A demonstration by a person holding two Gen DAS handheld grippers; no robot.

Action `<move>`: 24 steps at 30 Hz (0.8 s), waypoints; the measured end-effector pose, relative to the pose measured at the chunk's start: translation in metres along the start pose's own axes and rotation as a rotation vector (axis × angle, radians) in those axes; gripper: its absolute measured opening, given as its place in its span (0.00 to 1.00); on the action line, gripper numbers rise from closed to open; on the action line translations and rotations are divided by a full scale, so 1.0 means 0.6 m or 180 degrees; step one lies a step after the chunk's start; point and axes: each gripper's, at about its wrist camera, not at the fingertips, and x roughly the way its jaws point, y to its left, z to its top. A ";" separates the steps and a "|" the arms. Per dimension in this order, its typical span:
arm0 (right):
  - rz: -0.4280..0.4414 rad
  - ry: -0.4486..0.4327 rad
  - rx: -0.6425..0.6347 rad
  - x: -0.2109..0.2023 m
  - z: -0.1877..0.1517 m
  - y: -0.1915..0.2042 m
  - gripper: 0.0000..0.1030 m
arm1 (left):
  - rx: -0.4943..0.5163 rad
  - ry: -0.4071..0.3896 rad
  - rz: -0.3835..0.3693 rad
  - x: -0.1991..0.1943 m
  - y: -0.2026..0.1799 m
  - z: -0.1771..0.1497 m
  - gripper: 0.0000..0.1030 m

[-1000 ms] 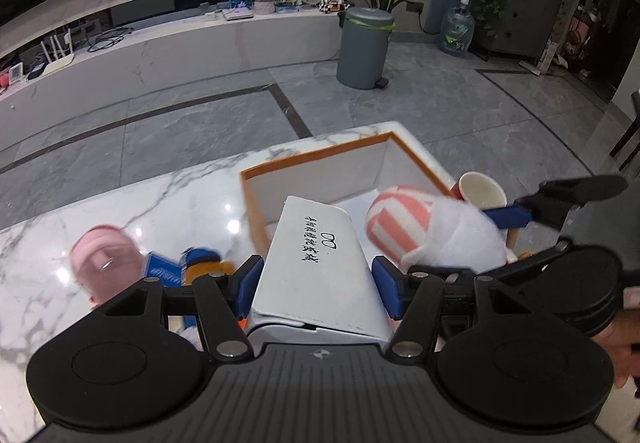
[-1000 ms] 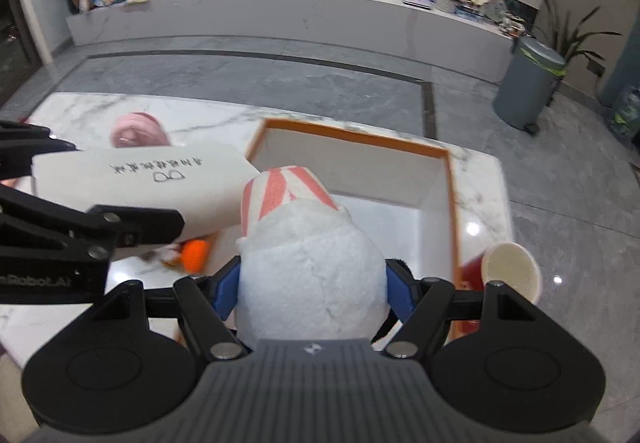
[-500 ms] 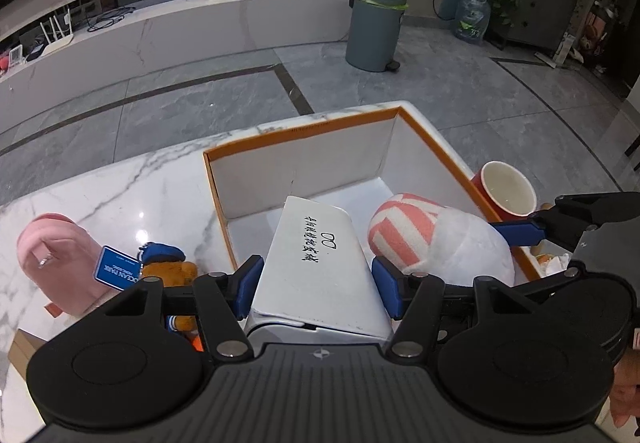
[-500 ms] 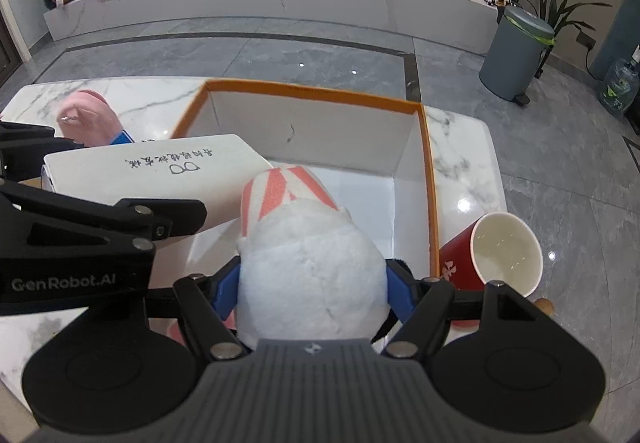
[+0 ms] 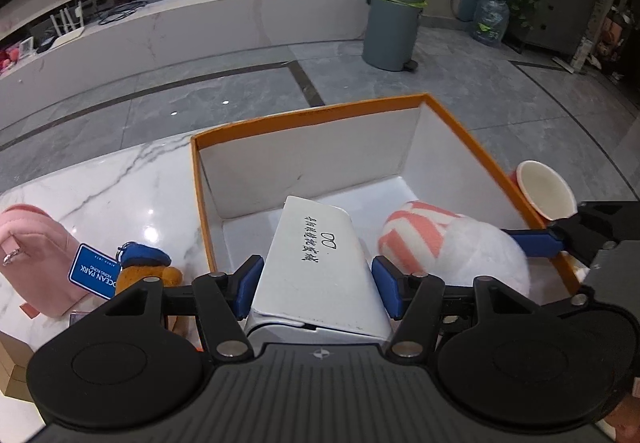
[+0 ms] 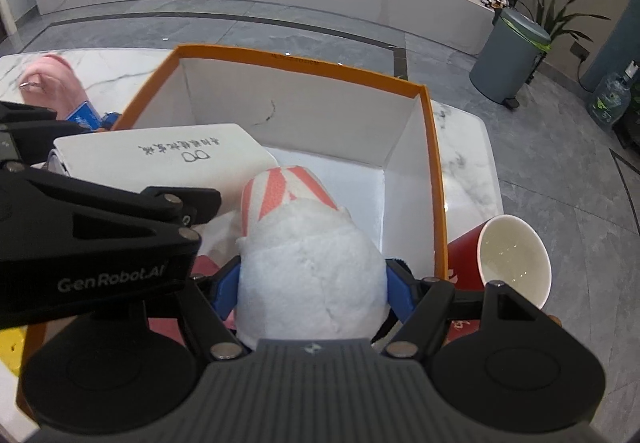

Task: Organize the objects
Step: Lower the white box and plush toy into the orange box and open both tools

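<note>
Both grippers have pushed forward over the orange-rimmed box (image 5: pixel 460 127). Left gripper (image 5: pixel 318 285) clamps the white case (image 5: pixel 320 267), right gripper (image 6: pixel 310 289) squeezes the white plush with pink stripes (image 6: pixel 308 255), both held above the box floor. Right of the box stands a red cup (image 6: pixel 510 257); left, a pink pouch (image 5: pixel 32 255).
</note>
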 end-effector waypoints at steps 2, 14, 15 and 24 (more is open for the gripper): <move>-0.0037 0.0015 0.0017 0.008 0.001 -0.001 0.71 | -0.0024 0.0004 0.0016 0.005 0.002 -0.003 0.66; -0.0196 0.0114 -0.0094 0.050 0.003 0.013 0.71 | 0.0076 -0.0061 0.0167 0.026 -0.023 -0.002 0.66; -0.0196 0.0119 -0.0100 0.052 0.004 0.015 0.71 | 0.0078 -0.0088 0.0181 0.027 -0.023 -0.003 0.66; -0.0214 0.0129 -0.0131 0.060 0.007 0.017 0.76 | 0.0045 -0.0155 0.0097 0.019 -0.007 -0.002 0.74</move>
